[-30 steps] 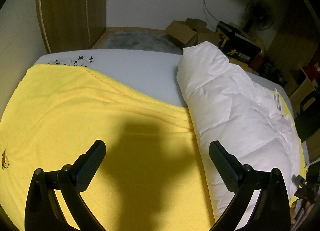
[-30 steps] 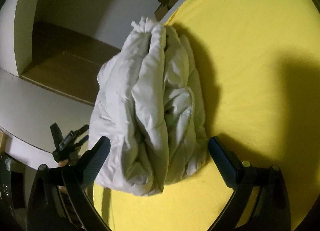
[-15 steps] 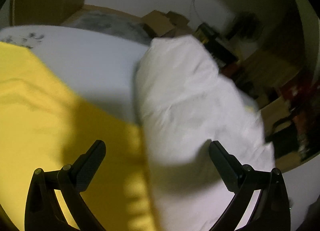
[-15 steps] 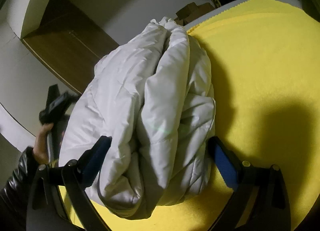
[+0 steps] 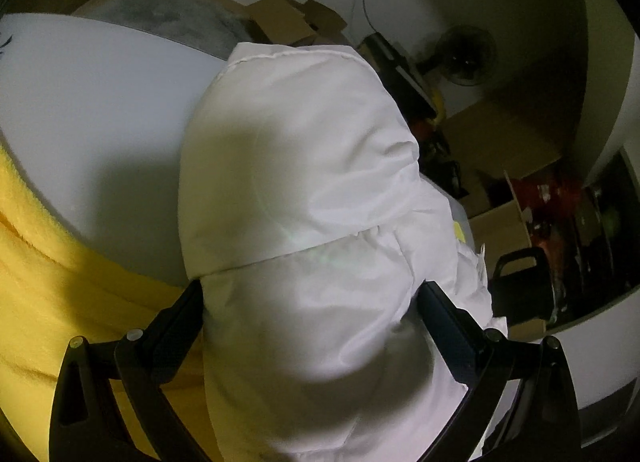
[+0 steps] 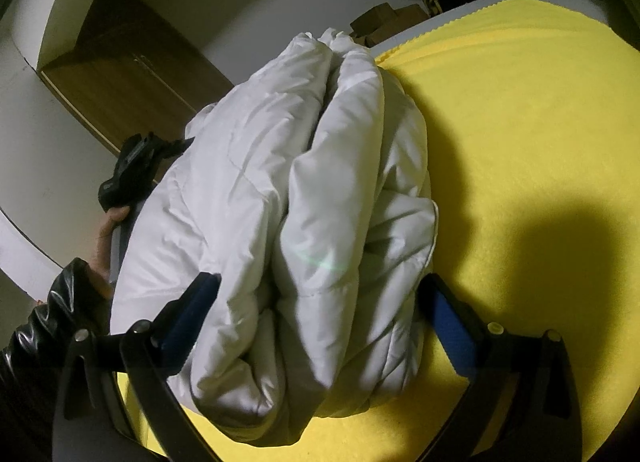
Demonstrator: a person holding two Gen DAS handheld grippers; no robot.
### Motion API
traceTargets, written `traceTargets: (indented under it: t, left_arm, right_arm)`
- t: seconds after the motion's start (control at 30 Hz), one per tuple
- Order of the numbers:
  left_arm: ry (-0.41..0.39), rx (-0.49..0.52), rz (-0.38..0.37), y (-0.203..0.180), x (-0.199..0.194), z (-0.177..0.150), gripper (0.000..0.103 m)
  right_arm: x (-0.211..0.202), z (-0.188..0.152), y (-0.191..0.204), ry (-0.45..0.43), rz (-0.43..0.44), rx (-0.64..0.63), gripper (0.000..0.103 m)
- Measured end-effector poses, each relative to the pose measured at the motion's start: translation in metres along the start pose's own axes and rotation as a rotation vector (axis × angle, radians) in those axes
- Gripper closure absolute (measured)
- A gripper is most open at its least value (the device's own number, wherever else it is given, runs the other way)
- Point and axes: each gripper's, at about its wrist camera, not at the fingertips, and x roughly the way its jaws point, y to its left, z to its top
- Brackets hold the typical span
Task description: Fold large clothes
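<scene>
With the white puffer jacket (image 6: 312, 198) already bundled thick on the yellow blanket (image 6: 512, 134), both tongs straddled opposite ends of it, the left tongs (image 5: 308, 304) and right tongs (image 6: 320, 294) spread wide and unclenched with padding bulging between their fingers, apparently poised to squeeze and gather the bulk.

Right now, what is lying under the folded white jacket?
The white jacket rests on a yellow blanket, which shows all along its right side. In the left wrist view its far end lies over the white mattress. Whatever sits directly beneath the bundle is covered.
</scene>
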Motion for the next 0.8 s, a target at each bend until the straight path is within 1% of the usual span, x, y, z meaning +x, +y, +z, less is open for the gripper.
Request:
traceTargets:
  t: [0.03,0.07,0.1,0.13,0.17,0.2,0.23,0.3,0.4,0.47,0.53,0.63,0.7,0.8]
  left_arm:
    - [-0.002,0.002,-0.004,-0.002,0.0,-0.002,0.011]
    - [-0.005,0.019,0.01,-0.004,-0.001,-0.005,0.022]
    - [-0.011,0.057,0.032,-0.01,-0.002,-0.008,0.034]
    - [-0.016,0.085,0.042,-0.015,-0.003,-0.011,0.04]
    - [-0.026,0.129,0.062,-0.024,-0.006,-0.013,0.051]
    - [-0.036,0.167,0.085,-0.033,-0.008,-0.016,0.059]
    - [-0.044,0.187,0.103,-0.039,-0.011,-0.019,0.062]
    - [-0.061,0.228,0.145,-0.053,-0.016,-0.023,0.07]
    - [-0.093,0.288,0.179,-0.07,-0.028,-0.024,0.077]
    - [-0.119,0.3,0.18,-0.081,-0.044,-0.024,0.079]
    - [-0.15,0.309,0.173,-0.093,-0.064,-0.023,0.079]
    - [-0.198,0.361,0.173,-0.114,-0.106,-0.026,0.079]
    - [-0.222,0.39,0.192,-0.125,-0.14,-0.031,0.079]
    - [-0.238,0.374,0.195,-0.125,-0.176,-0.042,0.079]
  right_arm:
    - [0.0,-0.001,0.002,0.001,-0.001,-0.007,0.006]
    - [-0.001,-0.001,0.004,0.001,0.0,-0.019,0.013]
    - [-0.002,-0.001,0.007,-0.003,0.004,-0.034,0.022]
    - [-0.004,-0.002,0.011,-0.012,-0.004,-0.062,0.025]
    - [-0.005,-0.003,0.017,-0.018,-0.015,-0.093,0.032]
    - [-0.006,-0.005,0.022,-0.027,-0.024,-0.121,0.04]
    - [-0.008,-0.006,0.025,-0.035,-0.026,-0.135,0.045]
    - [-0.01,-0.007,0.028,-0.052,-0.029,-0.156,0.058]
    - [-0.014,-0.009,0.033,-0.091,-0.028,-0.209,0.068]
    - [-0.016,-0.013,0.043,-0.132,-0.036,-0.282,0.071]
    - [-0.018,-0.013,0.049,-0.146,-0.016,-0.301,0.072]
    - [-0.023,-0.01,0.064,-0.162,0.003,-0.308,0.072]
    - [-0.041,-0.013,0.087,-0.18,0.03,-0.319,0.072]
    - [-0.065,-0.022,0.121,-0.205,0.047,-0.372,0.072]
